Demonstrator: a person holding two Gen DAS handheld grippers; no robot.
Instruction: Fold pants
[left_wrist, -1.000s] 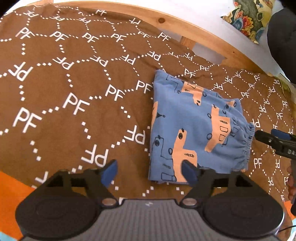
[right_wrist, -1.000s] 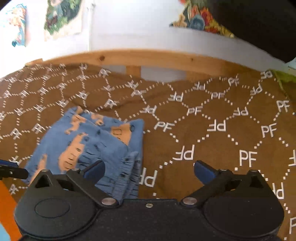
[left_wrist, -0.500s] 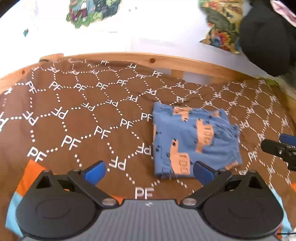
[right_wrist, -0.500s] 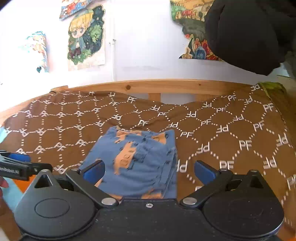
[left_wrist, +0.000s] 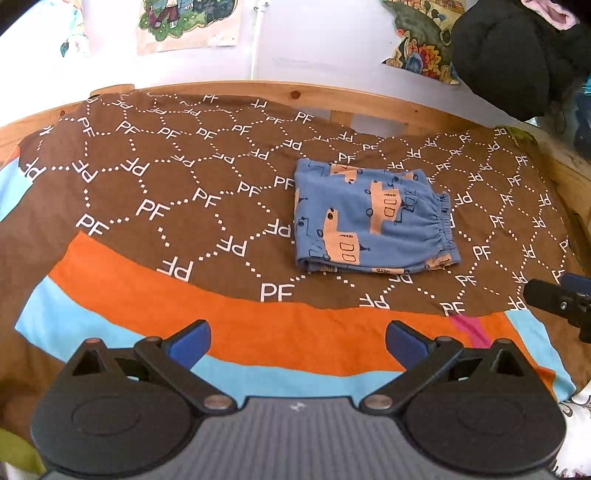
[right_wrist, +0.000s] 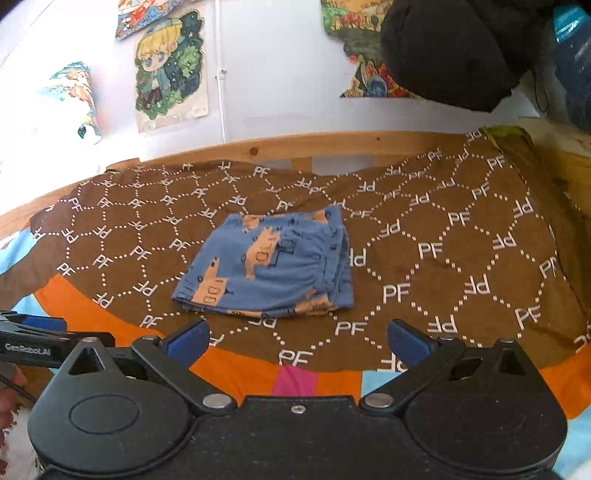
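Observation:
The blue pants with orange vehicle prints lie folded into a small rectangle on the brown patterned bedspread; their elastic waistband faces right. They also show in the right wrist view. My left gripper is open and empty, held back over the orange stripe, well short of the pants. My right gripper is open and empty, also held back from the pants. Each gripper's tip shows at the edge of the other's view.
A wooden bed frame runs behind the bedspread. Posters hang on the white wall. A black garment hangs at the upper right. The bedspread has orange and light blue stripes near me.
Both grippers have pulled back and up from the folded pants, and the left one opened wider. The pants lie still and look smaller in both views.

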